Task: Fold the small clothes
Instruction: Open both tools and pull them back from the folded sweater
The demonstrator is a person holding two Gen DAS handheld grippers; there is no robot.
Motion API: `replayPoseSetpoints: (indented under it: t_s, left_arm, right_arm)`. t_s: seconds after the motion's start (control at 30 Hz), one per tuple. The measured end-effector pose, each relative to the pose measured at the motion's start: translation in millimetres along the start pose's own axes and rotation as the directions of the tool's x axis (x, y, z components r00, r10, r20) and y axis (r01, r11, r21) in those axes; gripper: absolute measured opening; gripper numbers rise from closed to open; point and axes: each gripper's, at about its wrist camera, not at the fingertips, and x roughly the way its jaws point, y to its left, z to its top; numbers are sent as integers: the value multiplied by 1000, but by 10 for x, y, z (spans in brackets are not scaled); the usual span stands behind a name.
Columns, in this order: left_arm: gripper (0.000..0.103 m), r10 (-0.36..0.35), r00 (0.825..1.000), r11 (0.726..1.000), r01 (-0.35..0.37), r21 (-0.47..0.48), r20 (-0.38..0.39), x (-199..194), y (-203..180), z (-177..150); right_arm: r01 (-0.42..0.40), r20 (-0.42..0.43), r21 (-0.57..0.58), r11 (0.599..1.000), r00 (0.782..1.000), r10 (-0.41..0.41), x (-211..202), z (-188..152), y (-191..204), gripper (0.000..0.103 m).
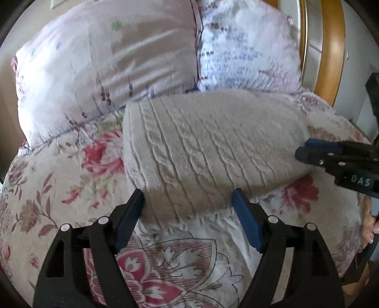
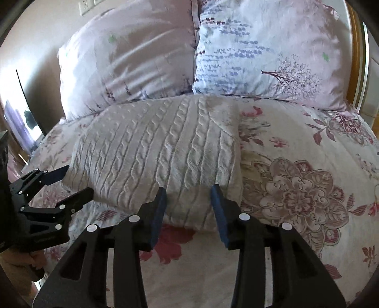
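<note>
Both grippers hover low at the near edge of the white cable-knit sweater [image 2: 156,151], folded on the floral bedspread [image 2: 296,184] below two pillows [image 2: 260,52]. The left gripper [image 1: 188,213] gapes wide; the right gripper [image 2: 188,208] is parted too. Only the right view shows a wall outlet [image 2: 85,6].

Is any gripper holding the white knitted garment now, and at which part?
Nothing is held. Left gripper and right gripper are both open at the near edge of the folded sweater.

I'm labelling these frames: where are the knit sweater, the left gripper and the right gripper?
knit sweater [image 2: 154,151], right wrist view, middle of cable-knit top.
left gripper [image 1: 188,208], left wrist view, midway between fingertips.
right gripper [image 2: 189,196], right wrist view, midway between fingertips.
</note>
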Motion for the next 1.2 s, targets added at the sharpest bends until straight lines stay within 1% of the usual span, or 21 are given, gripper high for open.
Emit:
replayPoseSetpoints:
  t_s: [0.2,0.33,0.37,0.4,0.43,0.47,0.5,0.53,0.57,0.6,0.67,0.77,0.87,0.9,0.93,1.0,1.1,1.2]
  left_arm:
    - [81,-5,999,999,2,-54,-50,103,40,10]
    - [88,9,998,997,-13,-70,-59,124,42,23]
    - [91,13,998,996,-19,-86,-66,131,60,21]
    - [91,3,997,994,-11,-109,-74,141,89,22]
    - [91,-25,996,988,12,-151,-84,146,141,8]
    - [93,-41,995,983,25,-182,-89,139,176,-8]
    - [93,-47,995,980,28,-197,-90,130,197,-23]
    - [94,-48,995,978,29,-206,-87,105,210,-49]
    - [95,-37,996,979,20,-203,-82,78,206,-73]
    - [95,-23,996,980,6,-199,-81,55,197,-96]
    - [95,-8,997,981,-8,-195,-79,23,184,-121]
    - [95,12,998,978,-25,-205,-65,-43,200,-158]
    - [98,18,998,973,-30,-229,-56,-91,239,-186]
    - [98,24,998,972,-36,-234,-54,-103,249,-194]
    - [100,36,998,970,-47,-239,-53,-120,257,-207]
    - [101,53,997,967,-64,-245,-51,-146,262,-226]
    - [101,56,997,966,-67,-249,-52,-186,245,-272]
    - [101,75,995,966,-89,-242,-65,-195,206,-320]
  right_arm:
    - [74,-1,-47,996,997,-74,48,-32,74,44]
    - [99,-22,-72,992,995,-101,63,-10,114,46]
    - [105,-26,-77,992,994,-107,64,1,123,46]
    - [106,-27,-80,991,994,-108,59,3,127,47]
    - [102,-23,-74,992,994,-104,36,9,127,47]
    - [92,-17,-62,994,996,-93,3,10,121,52]
    - [77,-7,-46,996,997,-78,-41,7,112,63]
    - [66,6,-33,997,998,-66,-81,4,107,71]
    - [77,34,-21,997,997,-76,-155,-12,108,89]
    - [113,56,-24,993,992,-111,-204,-21,123,100]
    - [173,105,-50,984,980,-167,-298,-48,157,100]
    - [246,138,-40,968,961,-239,-386,-85,160,102]
    - [303,181,-23,953,938,-294,-466,-142,151,102]
    - [310,190,-16,951,934,-301,-486,-165,150,102]
    - [305,197,-9,952,934,-298,-499,-180,139,102]
    - [268,187,4,963,946,-264,-496,-216,114,102]
    - [204,137,16,979,969,-204,-423,-259,94,102]
    - [177,96,20,984,979,-178,-336,-328,129,102]
